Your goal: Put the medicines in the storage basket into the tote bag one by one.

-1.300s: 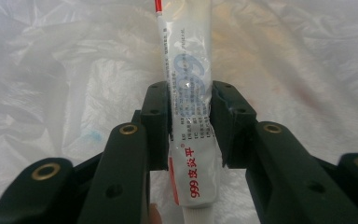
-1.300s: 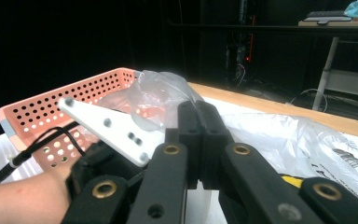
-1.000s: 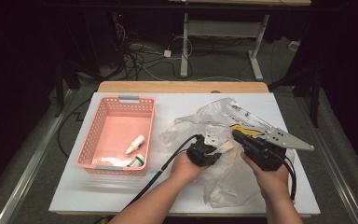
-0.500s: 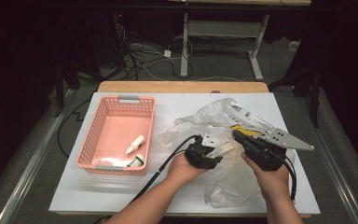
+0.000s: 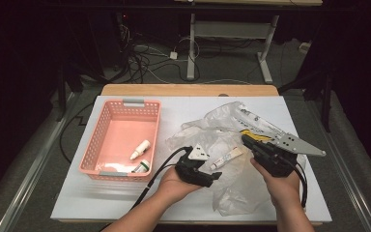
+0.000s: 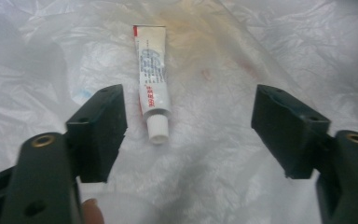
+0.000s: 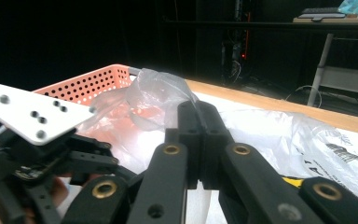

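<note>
Left gripper (image 6: 189, 135) jaws wide open, tube (image 6: 152, 95) between them on the bag (image 5: 232, 183), mid surface. Right gripper (image 7: 199, 140) jaws closed, pinching bag film. Basket (image 5: 92, 145) at left edge.

Dark room is surrounding the white table (image 5: 125, 203); cables (image 5: 145, 58) are lying on grey floor (image 5: 232, 72) beyond.
</note>
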A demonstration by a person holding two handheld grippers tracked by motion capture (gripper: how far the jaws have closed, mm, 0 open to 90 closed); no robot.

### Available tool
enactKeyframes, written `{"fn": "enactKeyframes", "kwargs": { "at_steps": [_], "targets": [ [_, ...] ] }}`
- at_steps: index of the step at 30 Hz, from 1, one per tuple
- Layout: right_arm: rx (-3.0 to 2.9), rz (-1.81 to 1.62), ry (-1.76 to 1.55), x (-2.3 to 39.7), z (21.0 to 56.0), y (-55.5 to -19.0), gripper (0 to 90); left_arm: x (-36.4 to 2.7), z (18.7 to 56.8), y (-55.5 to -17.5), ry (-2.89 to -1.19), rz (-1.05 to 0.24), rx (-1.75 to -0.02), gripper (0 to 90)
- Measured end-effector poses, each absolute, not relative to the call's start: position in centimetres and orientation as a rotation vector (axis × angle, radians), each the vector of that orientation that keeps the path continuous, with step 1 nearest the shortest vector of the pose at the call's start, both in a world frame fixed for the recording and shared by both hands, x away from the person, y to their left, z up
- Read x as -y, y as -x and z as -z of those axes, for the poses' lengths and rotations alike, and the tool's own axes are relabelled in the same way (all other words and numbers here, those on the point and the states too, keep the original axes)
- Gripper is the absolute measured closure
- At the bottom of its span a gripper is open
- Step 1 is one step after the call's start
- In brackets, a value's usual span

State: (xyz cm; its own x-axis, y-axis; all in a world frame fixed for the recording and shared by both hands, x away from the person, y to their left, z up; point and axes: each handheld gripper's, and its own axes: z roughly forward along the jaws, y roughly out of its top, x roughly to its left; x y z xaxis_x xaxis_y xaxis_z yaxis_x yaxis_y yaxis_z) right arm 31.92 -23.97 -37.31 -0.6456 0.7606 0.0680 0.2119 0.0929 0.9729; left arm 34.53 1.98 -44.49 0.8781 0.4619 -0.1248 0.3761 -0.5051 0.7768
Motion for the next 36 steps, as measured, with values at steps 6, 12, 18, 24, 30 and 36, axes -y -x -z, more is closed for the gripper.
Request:
{"fn": "enactKeyframes", "kwargs": {
  "at_steps": [6, 12, 18, 24, 30, 36],
  "targets": [
    [-1.914, -1.579, -0.954, 24.1, 37.3, -31.8, 90.0, -3.2, 43.8, -33.3, -2.130, -0.099, -0.587, 16.7],
    [-1.914, -1.578, -0.954, 24.1, 37.3, -31.8, 90.0, -4.6, 42.8, -32.3, -2.111, -0.084, -0.601, 4.3],
    [-1.909, -1.576, -0.954, 24.2, 37.2, -31.8, 90.0, -6.1, 42.0, -31.3, -2.101, -0.136, -0.596, 0.0],
    [-1.908, -1.575, -0.960, 24.2, 37.3, -31.8, 90.0, -7.8, 41.4, -30.9, -2.086, -0.187, -0.611, 0.0],
    [-1.912, -1.575, -0.960, 24.2, 37.3, -31.8, 90.0, -10.1, 40.8, -31.2, -2.075, -0.221, -0.665, 0.0],
    [-1.912, -1.578, -0.959, 24.2, 37.3, -31.8, 90.0, -12.7, 40.5, -31.2, -2.041, -0.259, -0.718, 0.0]
  ]
}}
